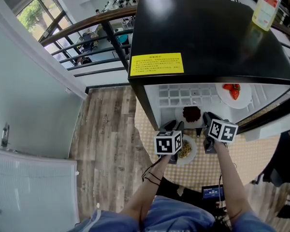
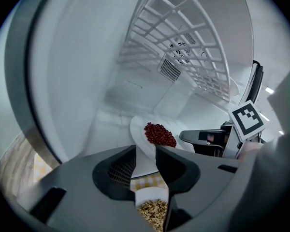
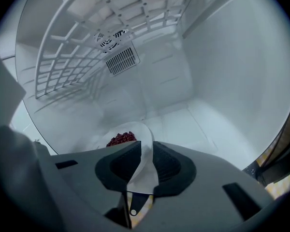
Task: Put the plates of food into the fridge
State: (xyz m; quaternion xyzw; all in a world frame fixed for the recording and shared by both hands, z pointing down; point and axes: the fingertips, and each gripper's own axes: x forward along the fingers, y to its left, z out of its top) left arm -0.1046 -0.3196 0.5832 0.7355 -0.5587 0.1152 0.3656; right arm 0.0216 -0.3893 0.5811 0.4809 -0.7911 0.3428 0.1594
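Note:
The black fridge [image 1: 208, 37] stands open on a checked cloth. My right gripper [image 3: 146, 151] is shut on the rim of a white plate of red beans [image 3: 121, 139], which reaches over the fridge's white floor. The head view shows that plate [image 1: 191, 114] in the lower compartment, just ahead of the right gripper [image 1: 210, 119]. My left gripper [image 2: 146, 153] is shut on a white plate of pale grains [image 2: 151, 211], held outside the fridge mouth over the cloth. From above, the grain plate [image 1: 186, 150] is beside the left gripper [image 1: 174, 127]. A plate of strawberries [image 1: 233, 92] sits on the upper shelf.
A white wire shelf [image 3: 87, 47] spans the fridge above the lower compartment. The fridge door [image 1: 275, 115] hangs open at the right. A plastic bottle [image 1: 266, 6] stands on the fridge top. To the left lie wooden floor [image 1: 106, 139] and a railing [image 1: 92, 37].

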